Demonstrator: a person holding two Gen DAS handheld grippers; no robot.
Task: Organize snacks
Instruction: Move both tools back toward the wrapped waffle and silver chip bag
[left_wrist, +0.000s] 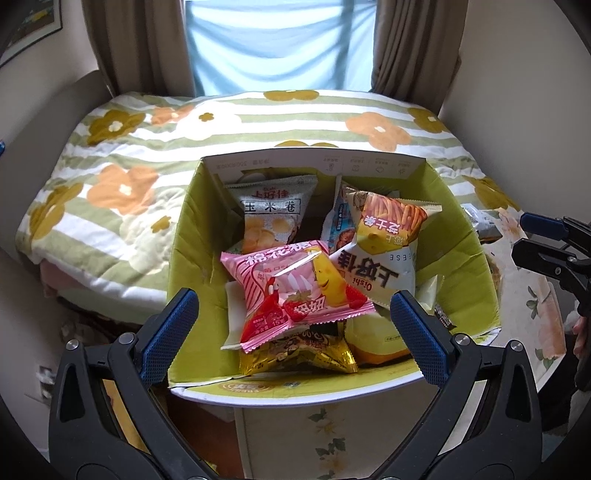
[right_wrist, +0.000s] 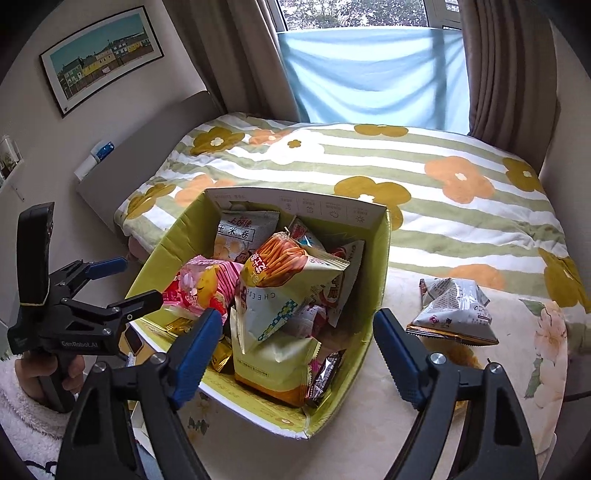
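Cardboard box (right_wrist: 373, 280): on table, heaped with snack packets, mostly filled.
Grey-white packet (right_wrist: 456, 312): outside box, on table to its right; likely last to go.
Left gripper (left_wrist: 293, 325), right gripper (right_wrist: 297, 354): jaws spread, empty.

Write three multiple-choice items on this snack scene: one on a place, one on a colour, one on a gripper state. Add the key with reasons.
1. The grey-white packet lies:
A. inside the box
B. on the table, right of the box
C. on the bed

2. The inner walls of the cardboard box are:
A. green
B. red
C. black

3. The right gripper is:
A. shut on a packet
B. shut and empty
C. open and empty

Key: 1 B, it rests outside the box wall; 2 A, green panels surround the snacks; 3 C, the blue pads stand wide apart, gripping nothing.
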